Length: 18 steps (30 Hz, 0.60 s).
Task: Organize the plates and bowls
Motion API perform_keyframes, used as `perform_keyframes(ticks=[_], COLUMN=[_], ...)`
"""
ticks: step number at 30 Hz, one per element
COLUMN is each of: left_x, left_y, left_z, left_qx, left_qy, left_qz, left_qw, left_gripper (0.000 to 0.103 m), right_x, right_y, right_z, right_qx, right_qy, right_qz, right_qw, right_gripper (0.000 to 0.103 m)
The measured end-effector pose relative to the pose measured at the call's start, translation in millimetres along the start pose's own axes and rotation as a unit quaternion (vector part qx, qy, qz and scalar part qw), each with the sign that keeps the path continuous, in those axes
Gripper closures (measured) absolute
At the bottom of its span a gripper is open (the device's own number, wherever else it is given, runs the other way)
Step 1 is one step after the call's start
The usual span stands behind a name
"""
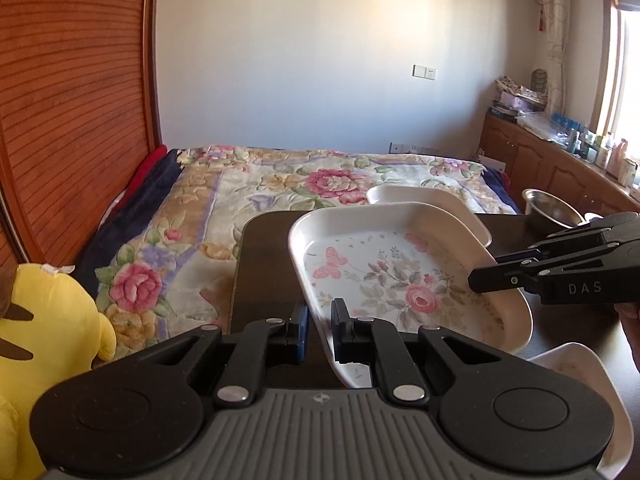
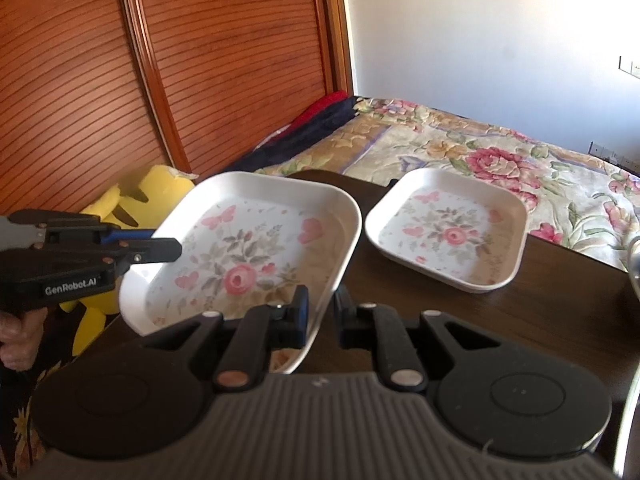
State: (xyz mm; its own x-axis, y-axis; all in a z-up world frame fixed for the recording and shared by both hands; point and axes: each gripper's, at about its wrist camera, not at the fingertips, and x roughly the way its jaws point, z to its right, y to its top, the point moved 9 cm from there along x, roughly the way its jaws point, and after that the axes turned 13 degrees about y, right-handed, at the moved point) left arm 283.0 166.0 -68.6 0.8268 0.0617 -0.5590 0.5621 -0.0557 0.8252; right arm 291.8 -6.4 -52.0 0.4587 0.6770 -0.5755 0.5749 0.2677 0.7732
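— L gripper [image 1: 320, 328] status?
— Jaws narrowed to a slim gap w/ the plate [image 2: 248, 248] rim between them. Looks pinched, but contact on the outer pad is hard to make out.
— R gripper [image 2: 322, 312]?
— Same: nearly closed astride the opposite rim, inner pad against the plate wall. Plate is up off the table [image 2: 520, 320], tilted, near the table's front-left corner, so I'd judge both are carrying it.
— Which step, then?
— Mid-carry, I reckon: one plate lifted w/ two grips, stacking not yet done. 2nd plate [image 2: 448, 232] sits flat at the table's far edge. 3rd plate [image 1: 580, 380] is at the table's near edge and the bowl [image 1: 552, 204] at its far right.
— Next move needs?
— Prob. level the plate, keep both grips in step, bring it over the 2nd plate, square the corners, lower, then let go. Uneven hands could twist it out of the pads.
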Motion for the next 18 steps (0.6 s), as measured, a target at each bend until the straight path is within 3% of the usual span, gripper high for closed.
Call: perform_keyframes(ticks=[18], left_x=[-58], left_y=[-4], left_z=[73], left_qx=[0.041], left_qy=[-0.032], left_qz=[0.023], left_qw=[0.9984], left_gripper=[0.09], right_x=[-76], right_y=[-35], right_z=[13], right_qx=[0.018], right_qy=[-0.032], right_qz=[0.032], right_qw=[0.999], right_gripper=[0.088])
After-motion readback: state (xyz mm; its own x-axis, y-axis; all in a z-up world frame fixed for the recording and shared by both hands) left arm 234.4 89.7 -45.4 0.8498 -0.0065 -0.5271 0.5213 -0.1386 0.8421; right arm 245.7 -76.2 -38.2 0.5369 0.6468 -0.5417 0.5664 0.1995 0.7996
